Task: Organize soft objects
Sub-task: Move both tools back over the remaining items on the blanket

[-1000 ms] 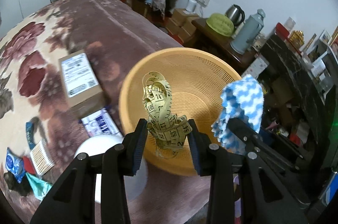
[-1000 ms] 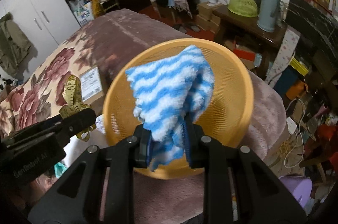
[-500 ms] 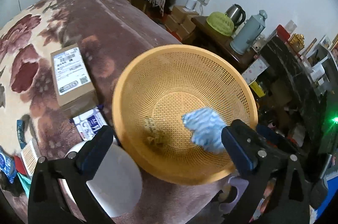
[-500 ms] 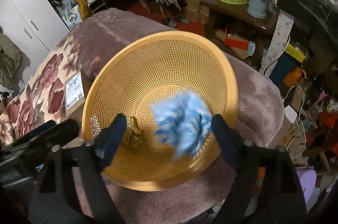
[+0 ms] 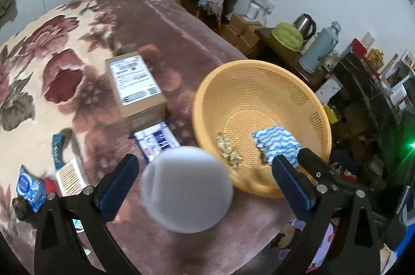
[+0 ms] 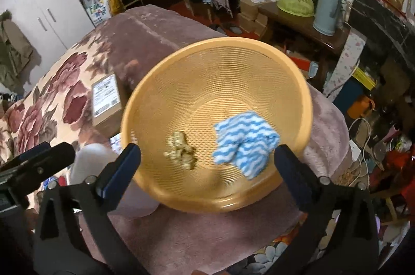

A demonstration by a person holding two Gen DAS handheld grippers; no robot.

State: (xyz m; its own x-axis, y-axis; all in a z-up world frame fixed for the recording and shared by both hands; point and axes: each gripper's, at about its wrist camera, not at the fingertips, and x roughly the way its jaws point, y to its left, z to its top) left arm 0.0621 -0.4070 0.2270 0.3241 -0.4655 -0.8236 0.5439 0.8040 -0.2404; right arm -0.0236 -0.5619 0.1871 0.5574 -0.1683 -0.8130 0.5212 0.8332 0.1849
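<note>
Both drops are in — the yellow tape measure [image 6: 180, 150] and striped cloth [image 6: 245, 142] lie in the orange basket [image 6: 218, 51]. The right gripper [image 6: 207, 166] has just spread wide, the left gripper [image 5: 205, 184] gapes empty over the white ball [image 5: 186, 188] — next, square the pads around it before closing.

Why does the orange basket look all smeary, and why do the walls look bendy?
Right wrist view: the orange basket has a streaked rim, and the blue striped cloth is soft-edged, from motion blur. Left wrist view: the white round object is out of focus, being close to the lens. Both views: a fisheye lens bends the walls, and the corners are dark.
</note>
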